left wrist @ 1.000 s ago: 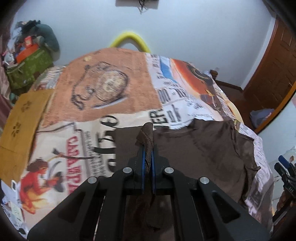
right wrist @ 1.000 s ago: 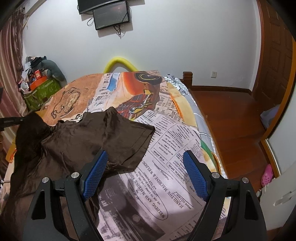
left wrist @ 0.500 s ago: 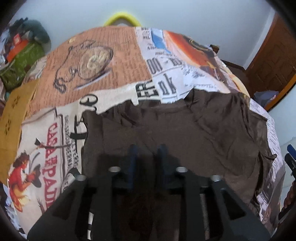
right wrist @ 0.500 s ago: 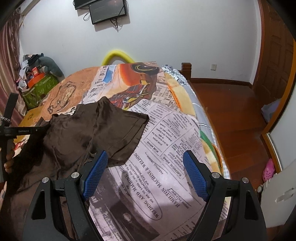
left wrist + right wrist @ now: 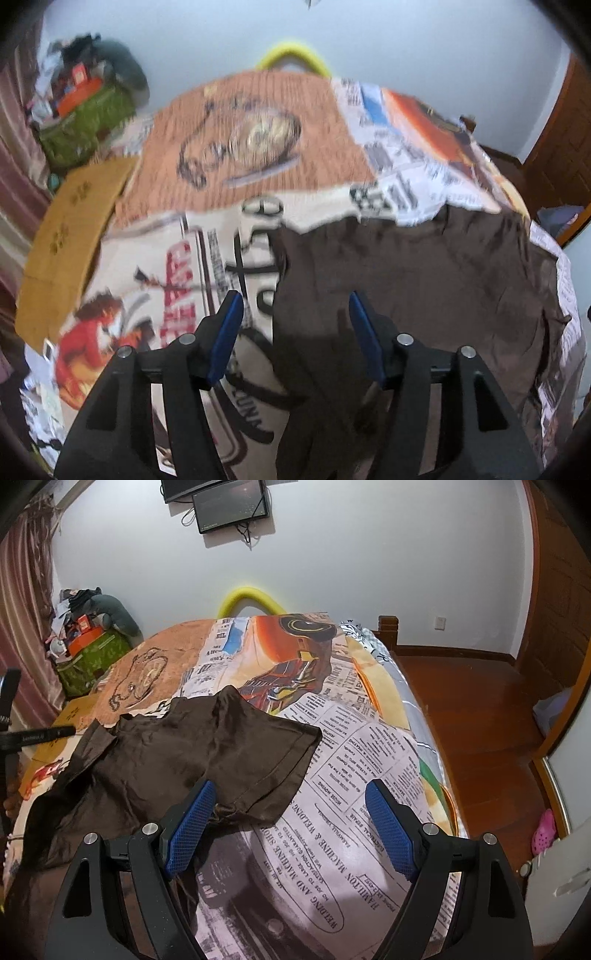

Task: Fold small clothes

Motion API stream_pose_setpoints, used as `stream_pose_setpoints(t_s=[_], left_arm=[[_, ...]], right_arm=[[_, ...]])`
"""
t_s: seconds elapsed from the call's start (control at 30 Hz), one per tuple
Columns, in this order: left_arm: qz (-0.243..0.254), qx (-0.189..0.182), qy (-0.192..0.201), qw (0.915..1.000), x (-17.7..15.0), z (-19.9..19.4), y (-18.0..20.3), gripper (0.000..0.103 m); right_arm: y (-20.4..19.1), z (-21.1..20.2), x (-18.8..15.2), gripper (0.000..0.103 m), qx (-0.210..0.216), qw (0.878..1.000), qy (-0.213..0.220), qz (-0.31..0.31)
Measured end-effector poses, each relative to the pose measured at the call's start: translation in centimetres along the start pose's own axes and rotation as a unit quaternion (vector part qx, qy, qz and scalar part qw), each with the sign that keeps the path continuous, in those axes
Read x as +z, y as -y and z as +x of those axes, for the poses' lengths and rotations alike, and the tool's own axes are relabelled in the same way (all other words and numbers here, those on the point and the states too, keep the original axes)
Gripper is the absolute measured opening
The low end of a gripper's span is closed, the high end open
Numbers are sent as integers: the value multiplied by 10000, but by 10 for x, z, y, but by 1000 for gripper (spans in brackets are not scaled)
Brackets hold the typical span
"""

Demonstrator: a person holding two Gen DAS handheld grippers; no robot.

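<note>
Clothing, a single brown garment (image 5: 192, 746), lies spread and rumpled on the bed (image 5: 354, 760), over a cover printed with newspaper text, a red car and a pocket watch. Its hemmed sleeve points toward the right side of the bed, and its left edge runs down the near middle of the left wrist view (image 5: 406, 295). The left tongs (image 5: 295, 321) hover over that left edge with jaws opening; the cloth lies beneath the gap, and the blue pads do not press on it. The right tongs (image 5: 288, 823) stand wide apart and hold nothing; the left pad sits just beside the garment's near hem, the right pad over bare printed cover. Far left, by a curtain, a green bag (image 5: 92, 661) carries an orange box and a heap of odds and ends. A flat cardboard sheet (image 5: 70, 236) lies on the bed's left edge. A yellow foam arch (image 5: 251, 600) rises behind the far end, a dark screen (image 5: 231, 506) hangs on the wall, and a pink shoe (image 5: 545, 830) lies on the wooden floor at right.
</note>
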State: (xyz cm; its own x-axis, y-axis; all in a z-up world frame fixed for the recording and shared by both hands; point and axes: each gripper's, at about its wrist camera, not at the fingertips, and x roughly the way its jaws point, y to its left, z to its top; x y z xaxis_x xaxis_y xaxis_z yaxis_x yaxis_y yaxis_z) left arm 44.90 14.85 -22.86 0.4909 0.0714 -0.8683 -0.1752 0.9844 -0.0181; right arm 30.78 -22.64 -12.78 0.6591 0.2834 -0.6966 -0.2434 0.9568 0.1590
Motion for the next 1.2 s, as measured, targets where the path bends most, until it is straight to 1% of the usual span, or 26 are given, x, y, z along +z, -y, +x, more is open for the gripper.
stream_pose_setpoints(t_s=[0.07,0.17,0.27,0.37,0.43,0.5,0.57,0.63,0.7,0.77,0.83,0.9,0.97,1.03,1.1,1.17,1.2], left_arm=[[19,-29,-210,9998,-6,12,1,59],[134,70,-374,9992,-13,30,7,59],[-2,35,-399,9992,-12,40,8,59],[-148,-60,-466,9988,-4,47,4,59],[-242,-124,-532,9982,1,54,2,59],[-271,-111,-549,9981,5,59,1,59],[-259,-69,-533,9982,9,63,2,60],[-251,-62,-520,9983,11,64,2,60],[-235,-78,-557,9981,11,62,2,60],[-211,-208,-491,9984,9,53,2,59],[-105,-178,-334,9992,6,40,4,60],[72,-89,-201,9997,3,29,6,60],[205,34,-125,9997,-1,20,7,60],[228,-23,-112,9997,-5,11,5,60],[195,-107,-45,9997,-9,1,1,62],[145,-121,71,9998,-13,-9,-4,67],[131,-119,121,9998,-14,-14,-6,68]], right_arm=[[-1,3,0,81,-26,10000,6,-1],[2,12,2,81,-4,10000,-82,4],[3,27,8,81,56,9995,-292,-94],[5,41,15,81,11,9990,-409,-167],[8,50,20,81,64,9986,-500,-130],[12,59,24,75,122,9983,-577,-42],[13,68,28,72,154,9978,-649,-6],[13,76,31,67,174,9974,-693,-38],[12,83,33,53,291,9966,-761,-114],[12,92,32,46,384,9952,-891,-91],[10,97,28,37,320,9952,-917,-153],[7,97,27,16,153,9955,-883,-299],[8,95,27,9,141,9952,-935,-264],[10,91,30,6,155,9952,-962,-106],[12,87,34,6,234,9952,-944,85],[10,79,36,6,381,9949,-903,221],[7,75,38,6,443,9948,-887,235]])
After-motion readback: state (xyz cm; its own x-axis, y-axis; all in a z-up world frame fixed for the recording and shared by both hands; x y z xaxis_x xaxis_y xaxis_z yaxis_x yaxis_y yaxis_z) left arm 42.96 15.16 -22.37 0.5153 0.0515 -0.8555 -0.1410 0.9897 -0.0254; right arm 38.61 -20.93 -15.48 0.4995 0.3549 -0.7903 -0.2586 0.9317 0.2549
